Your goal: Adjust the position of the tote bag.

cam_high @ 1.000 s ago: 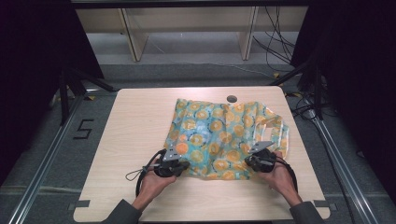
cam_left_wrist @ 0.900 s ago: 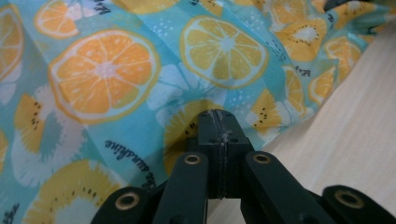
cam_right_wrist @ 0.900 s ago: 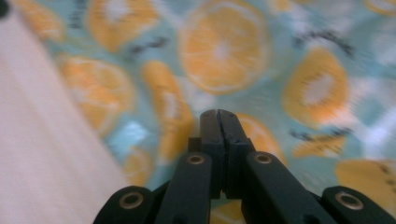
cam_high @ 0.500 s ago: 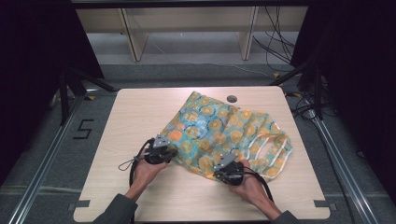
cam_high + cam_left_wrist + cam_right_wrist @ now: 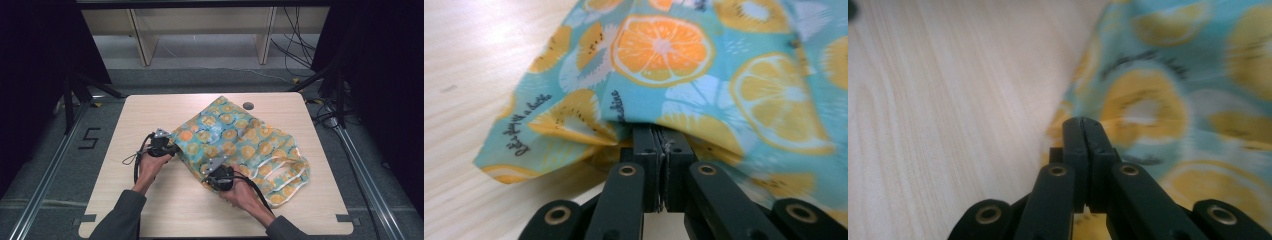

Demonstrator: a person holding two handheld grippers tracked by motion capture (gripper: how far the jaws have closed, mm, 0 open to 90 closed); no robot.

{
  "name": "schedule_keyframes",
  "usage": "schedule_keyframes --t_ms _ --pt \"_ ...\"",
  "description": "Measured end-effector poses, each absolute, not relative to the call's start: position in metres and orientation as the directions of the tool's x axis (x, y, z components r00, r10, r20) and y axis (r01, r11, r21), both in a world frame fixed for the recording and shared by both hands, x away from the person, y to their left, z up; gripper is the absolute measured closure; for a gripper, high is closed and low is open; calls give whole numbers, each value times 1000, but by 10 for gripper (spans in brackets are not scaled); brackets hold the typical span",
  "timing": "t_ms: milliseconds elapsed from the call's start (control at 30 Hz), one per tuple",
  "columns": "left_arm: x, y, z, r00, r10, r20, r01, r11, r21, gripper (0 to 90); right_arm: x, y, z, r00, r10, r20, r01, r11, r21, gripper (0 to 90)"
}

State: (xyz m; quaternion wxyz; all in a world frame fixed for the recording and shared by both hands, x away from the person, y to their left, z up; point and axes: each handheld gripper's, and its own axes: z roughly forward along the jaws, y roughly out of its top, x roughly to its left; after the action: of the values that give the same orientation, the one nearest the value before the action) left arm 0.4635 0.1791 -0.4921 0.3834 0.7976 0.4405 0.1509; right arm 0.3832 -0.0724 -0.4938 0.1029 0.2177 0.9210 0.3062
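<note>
Nearest the person, the right tongs (image 5: 216, 175) are pressed together on the near edge of the bag (image 5: 240, 145); in the right gripper view the jaws meet with cloth pinched at their tips (image 5: 1083, 131). To the left of the bag, the left tongs (image 5: 167, 147) are likewise closed, pinching its left corner; the left gripper view shows a fold of cloth caught between the jaws (image 5: 661, 137).

Change noted: against the picture of a second ago, the bag has swung round on the tabletop (image 5: 150, 210). It then lay square to the near edge with a gripper at each near corner; it now lies on the diagonal, its gripped end toward the near left and its handles (image 5: 290, 170) trailing to the right. Both hands have shifted left with it. Judgement: the bag is being dragged and turned by one edge, most likely to lay it out for smoothing or folding; that work appears to be in an early stage, as the cloth remains rumpled.

Writing: the bag carries a citrus-slice print with small cursive script; one line near the left corner (image 5: 524, 125) is too small and slanted to read with confidence. Beyond the bag, a dark round hole (image 5: 248, 106) sits in the tabletop. On the floor left of the tabletop, a mark reads "5" (image 5: 90, 138).
</note>
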Motion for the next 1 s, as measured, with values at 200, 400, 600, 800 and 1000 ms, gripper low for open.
schedule_keyframes --t_ms 200,400,600,800,1000 --pt "431 182 -474 576 806 -136 542 -252 802 765 409 -131 -446 -822 561 -95 333 611 718 725" --pt "380 151 -473 643 728 -238 557 -231 798 534 455 -219 -429 -640 763 -90 478 488 730 413" --pt "362 118 -480 687 684 -246 557 -277 783 426 492 -285 -446 -545 838 -15 578 389 718 300" --pt "354 100 -483 699 669 -254 561 -293 774 351 520 -296 -456 -574 818 -30 547 411 729 258" --pt "353 99 -485 705 668 -238 555 -310 772 327 531 -292 -467 -615 788 24 583 434 687 415"
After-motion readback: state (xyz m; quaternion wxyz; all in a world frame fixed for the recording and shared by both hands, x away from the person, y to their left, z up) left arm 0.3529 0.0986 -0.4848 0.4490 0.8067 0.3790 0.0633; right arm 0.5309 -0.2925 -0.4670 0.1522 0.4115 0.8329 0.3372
